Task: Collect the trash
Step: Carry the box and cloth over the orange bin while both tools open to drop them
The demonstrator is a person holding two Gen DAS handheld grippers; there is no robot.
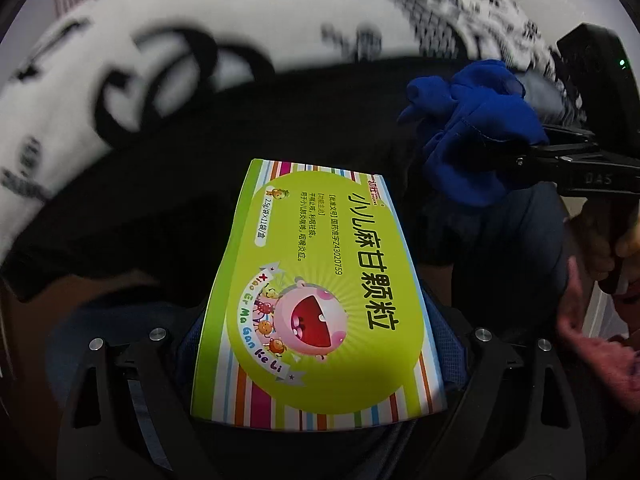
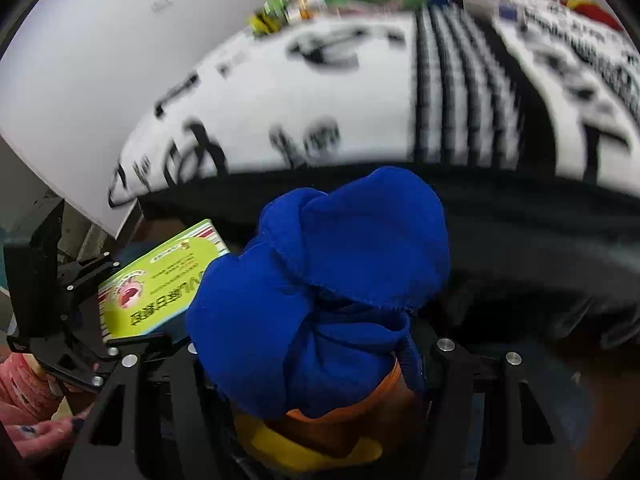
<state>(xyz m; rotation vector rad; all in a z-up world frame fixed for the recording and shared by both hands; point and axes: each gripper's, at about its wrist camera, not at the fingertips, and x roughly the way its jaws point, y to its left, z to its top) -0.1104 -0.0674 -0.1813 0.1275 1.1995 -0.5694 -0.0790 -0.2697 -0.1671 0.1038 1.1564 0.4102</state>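
Observation:
My left gripper [image 1: 320,360] is shut on a green, striped medicine box [image 1: 316,292] with a pink cartoon face; the box also shows in the right wrist view [image 2: 156,284]. My right gripper [image 2: 316,360] is shut on a crumpled blue cloth [image 2: 320,292] with orange and yellow parts underneath. In the left wrist view the blue cloth [image 1: 472,132] hangs from the right gripper [image 1: 532,156] at the right. Both are held over a black surface [image 1: 160,200], side by side. The fingertips are hidden by the held things.
A white blanket with black lettering and stripes [image 2: 360,100] lies beyond the black surface. Small green and yellow items [image 2: 280,12] sit at its far edge. A white wall [image 2: 100,60] is at the left. A hand in a pink sleeve [image 2: 24,396] holds the left gripper.

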